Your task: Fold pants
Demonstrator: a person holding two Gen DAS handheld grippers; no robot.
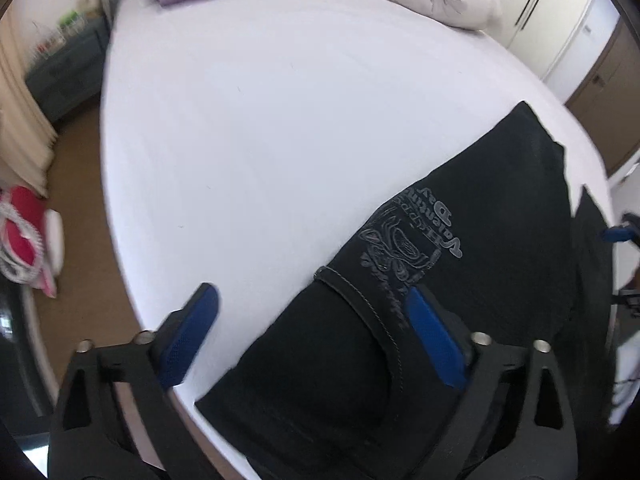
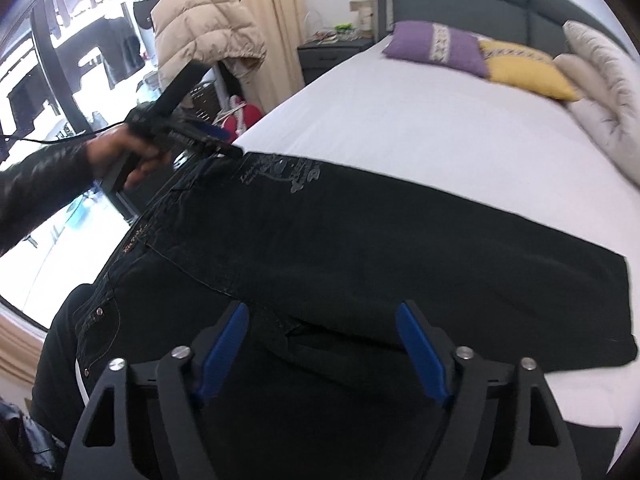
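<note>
Blue ribbed jaws spread over black denim pants [image 2: 360, 248], white sheet [image 1: 260, 120]

left wrist – close, facing up-bed | right wrist – close, facing across | shared: pants [image 1: 460, 240], bed [image 1: 260, 120]

Pants [image 1: 460, 280], black: grey print near the pocket seam, seen upside down in left wrist view. Legible: "Day", and above it a word starting "Valent…", rest cut by a fold. Smaller lettering within the emblem unreadable. Right wrist view: same print [image 2: 288, 174] too blurred; orange waistband stitching illegible.
</note>
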